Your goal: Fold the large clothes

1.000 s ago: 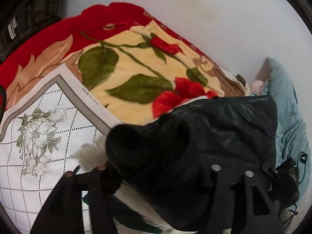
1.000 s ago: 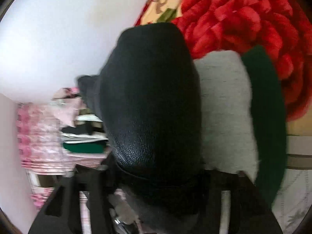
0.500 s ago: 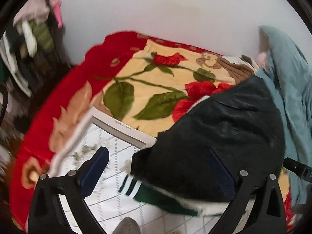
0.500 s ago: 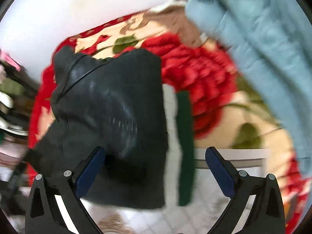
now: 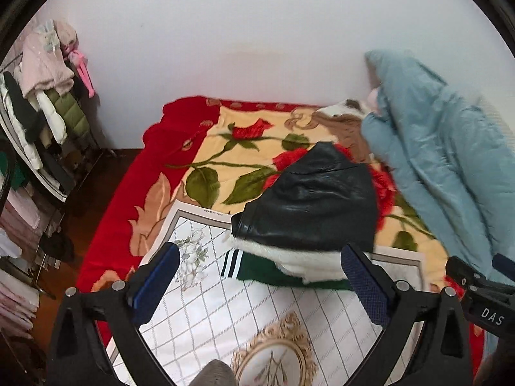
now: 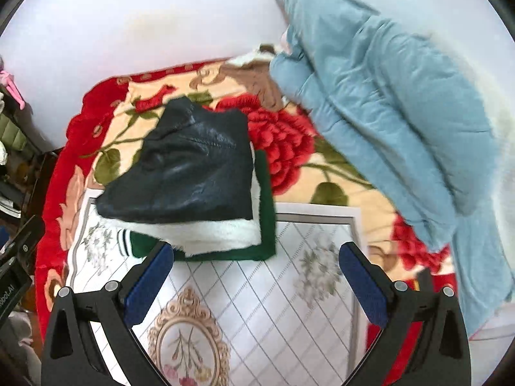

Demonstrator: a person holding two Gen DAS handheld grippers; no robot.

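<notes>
A folded jacket lies on the bed: black leather (image 5: 312, 206) (image 6: 190, 170) on top, white fleece lining and a green striped hem (image 5: 257, 267) (image 6: 267, 199) showing at its near edge. It rests half on a white patterned cloth (image 5: 257, 315) (image 6: 273, 305) and half on the rose blanket (image 5: 222, 160) (image 6: 289, 141). My left gripper (image 5: 260, 283) hovers above and short of the jacket, open and empty. My right gripper (image 6: 254, 280) is also raised well clear of it, open with nothing between its fingers. The right gripper's body (image 5: 482, 296) shows at the left wrist view's right edge.
A light blue quilted coat (image 5: 444, 160) (image 6: 386, 106) is heaped at the bed's right side against the white wall. A brown garment (image 5: 341, 125) lies behind it. A rack of hanging clothes (image 5: 42, 96) stands left of the bed over dark floor.
Both grippers let go of the black jacket, opened wide and rose back from it. The jacket now lies folded on the bed, seen from higher up.
</notes>
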